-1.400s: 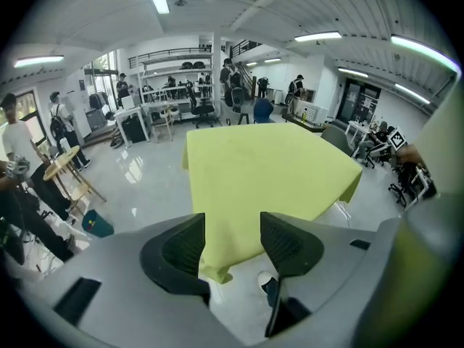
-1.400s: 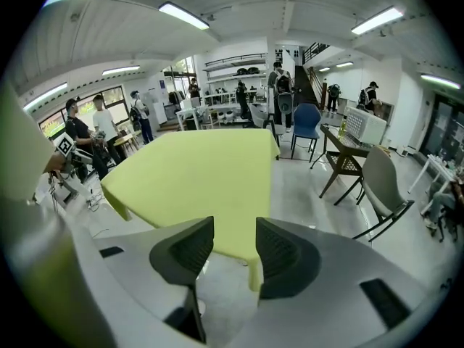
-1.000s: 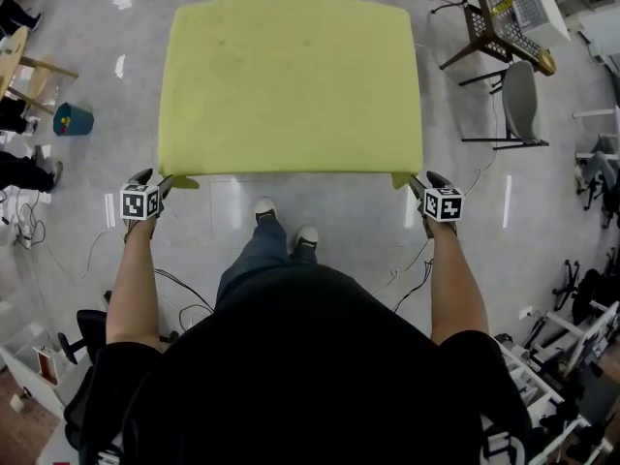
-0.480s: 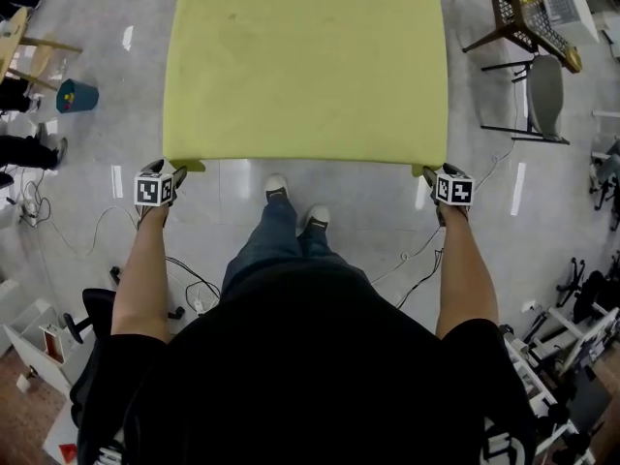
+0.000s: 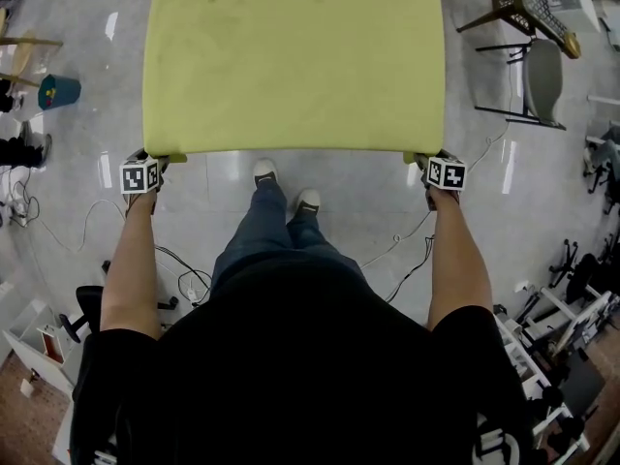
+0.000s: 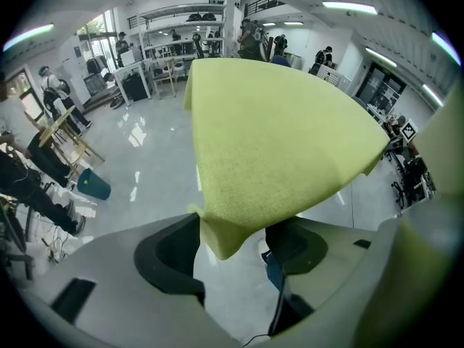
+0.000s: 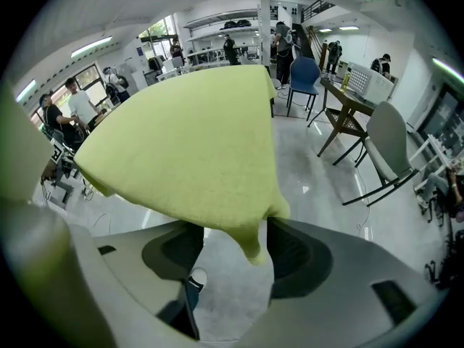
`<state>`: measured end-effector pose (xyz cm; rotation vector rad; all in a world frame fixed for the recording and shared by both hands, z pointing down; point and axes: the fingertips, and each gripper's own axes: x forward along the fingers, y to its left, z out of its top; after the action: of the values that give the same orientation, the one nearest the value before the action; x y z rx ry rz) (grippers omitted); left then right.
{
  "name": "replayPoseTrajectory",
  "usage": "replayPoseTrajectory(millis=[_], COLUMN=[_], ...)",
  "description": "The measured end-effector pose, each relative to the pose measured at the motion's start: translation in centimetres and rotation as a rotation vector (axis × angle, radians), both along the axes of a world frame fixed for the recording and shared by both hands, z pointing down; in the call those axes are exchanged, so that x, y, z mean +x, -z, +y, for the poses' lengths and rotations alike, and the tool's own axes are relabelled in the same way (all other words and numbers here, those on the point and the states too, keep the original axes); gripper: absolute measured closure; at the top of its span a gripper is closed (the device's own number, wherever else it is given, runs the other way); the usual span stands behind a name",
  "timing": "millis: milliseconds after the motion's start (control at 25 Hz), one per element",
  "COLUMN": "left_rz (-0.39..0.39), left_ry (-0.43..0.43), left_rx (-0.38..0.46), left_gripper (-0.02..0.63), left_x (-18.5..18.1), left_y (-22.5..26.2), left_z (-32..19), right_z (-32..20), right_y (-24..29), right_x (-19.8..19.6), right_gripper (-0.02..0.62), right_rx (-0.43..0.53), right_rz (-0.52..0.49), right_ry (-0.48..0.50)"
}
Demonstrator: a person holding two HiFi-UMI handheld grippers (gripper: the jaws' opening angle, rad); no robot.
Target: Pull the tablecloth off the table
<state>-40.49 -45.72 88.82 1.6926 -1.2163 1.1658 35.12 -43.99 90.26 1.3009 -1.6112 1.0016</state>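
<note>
at the surface's two near corners: tablecloth (image 5: pixel 291 56) tips now inside open jaws
a second ago the left hand-held gripper (image 6: pixel 232 249) and right hand-held gripper (image 7: pixel 230 251) sat just outside the yellow-green tablecloth; now each has a hanging corner between jaws that stand apart, the left pair closing, the right pair wide. the tablecloth lies spread flat over the hidden surface, so the grasp looks imminent and the pull not yet begun.

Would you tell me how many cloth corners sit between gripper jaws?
2. The cloth's near-left corner droops between the left gripper's closing jaws; its near-right corner between the right gripper's open jaws.
</note>
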Motion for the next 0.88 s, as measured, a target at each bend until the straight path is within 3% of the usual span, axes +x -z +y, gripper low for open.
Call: replayPoseTrajectory(millis=[440,680,880], left_rz=[-0.010,-0.007,-0.018], left_ry=[-0.065,-0.069,-0.055], left_rx=[0.008,0.001,-0.003], left_gripper=[0.526,0.580,0.580], left_x=[1.4,1.1,1.2], left_y=[-0.8,-0.9,-0.2], left_z=[0.0,0.3,0.9], right_z=[-0.3,0.0,1.2], right_y=[-0.9,-0.6,-0.4], right_x=[0.6,1.5,1.9], right_gripper=[0.457,0.562,0.574], right_rx=[0.014,0.011,-0.002], right_rz=[0.014,0.054,0.062], right_ry=[0.002,-0.042,-0.026])
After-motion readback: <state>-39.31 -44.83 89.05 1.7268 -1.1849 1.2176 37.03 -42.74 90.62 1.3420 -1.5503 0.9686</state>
